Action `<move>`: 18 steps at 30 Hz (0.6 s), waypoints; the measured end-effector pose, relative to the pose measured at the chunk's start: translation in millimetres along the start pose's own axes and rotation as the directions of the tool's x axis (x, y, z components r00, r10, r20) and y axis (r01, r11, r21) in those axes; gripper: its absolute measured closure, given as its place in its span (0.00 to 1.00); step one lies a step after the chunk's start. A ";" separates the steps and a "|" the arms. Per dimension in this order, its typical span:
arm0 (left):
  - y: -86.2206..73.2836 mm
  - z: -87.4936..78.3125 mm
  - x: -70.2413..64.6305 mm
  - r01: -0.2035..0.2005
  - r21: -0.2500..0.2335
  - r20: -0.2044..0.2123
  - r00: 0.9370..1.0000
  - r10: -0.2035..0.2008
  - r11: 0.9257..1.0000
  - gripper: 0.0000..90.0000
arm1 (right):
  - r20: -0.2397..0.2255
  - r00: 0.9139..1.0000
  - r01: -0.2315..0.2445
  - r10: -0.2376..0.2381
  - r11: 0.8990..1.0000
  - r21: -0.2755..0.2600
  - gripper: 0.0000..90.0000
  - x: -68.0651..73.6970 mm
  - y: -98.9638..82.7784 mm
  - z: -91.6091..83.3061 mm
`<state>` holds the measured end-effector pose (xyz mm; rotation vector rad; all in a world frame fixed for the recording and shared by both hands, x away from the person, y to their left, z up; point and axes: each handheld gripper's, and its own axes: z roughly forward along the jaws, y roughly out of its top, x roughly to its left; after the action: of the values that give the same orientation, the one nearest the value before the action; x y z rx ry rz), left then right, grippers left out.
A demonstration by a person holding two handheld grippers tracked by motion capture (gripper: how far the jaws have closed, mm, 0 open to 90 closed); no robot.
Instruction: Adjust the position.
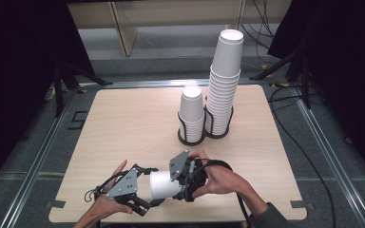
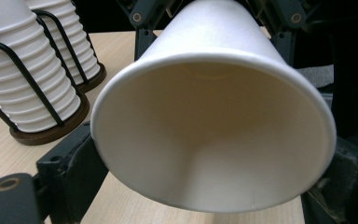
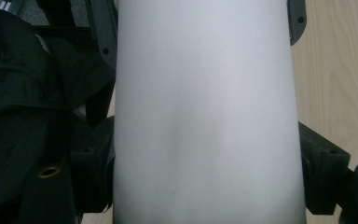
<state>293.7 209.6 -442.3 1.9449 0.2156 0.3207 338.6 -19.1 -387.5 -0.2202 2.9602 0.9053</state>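
Observation:
A white paper cup lies on its side in the air above the table's front edge, between my two grippers. My right gripper is shut on the cup's body, which stands between its jaws in the right gripper view. My left gripper stands open around the cup's mouth end. In the left gripper view the open rim faces the camera, with a jaw close on each side and a shallow dent in the lower wall. The right gripper's arms hold the cup's far end.
Two stacks of white cups stand in black wire holders at the table's back middle: a short stack and a tall, leaning stack. The wooden table spreads bare to the left. Cables trail on the floor at the right.

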 end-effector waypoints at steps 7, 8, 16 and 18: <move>1.1 -2.0 0.5 0.011 -0.036 0.005 1.000 -0.011 0.999 0.11 | -0.010 1.000 0.001 -0.001 1.000 -0.025 0.27 -1.8 -1.5 -3.6; 0.8 -1.2 0.4 0.019 -0.057 0.009 1.000 -0.018 0.998 0.11 | -0.012 1.000 -0.003 0.003 1.000 -0.026 0.27 -1.5 -1.4 -4.0; 1.1 -4.3 0.7 0.030 -0.084 0.008 1.000 -0.029 0.996 0.11 | -0.010 1.000 -0.006 0.006 0.999 -0.046 0.27 -2.8 -3.5 -7.8; 1.8 -4.5 1.1 0.028 -0.087 0.005 1.000 -0.028 0.996 0.11 | -0.010 1.000 0.000 -0.001 0.999 -0.051 0.27 -3.3 -4.2 -8.7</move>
<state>293.3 213.2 -438.9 1.8551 0.2228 0.3029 342.5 -27.0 -382.3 -0.2276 2.9486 0.9832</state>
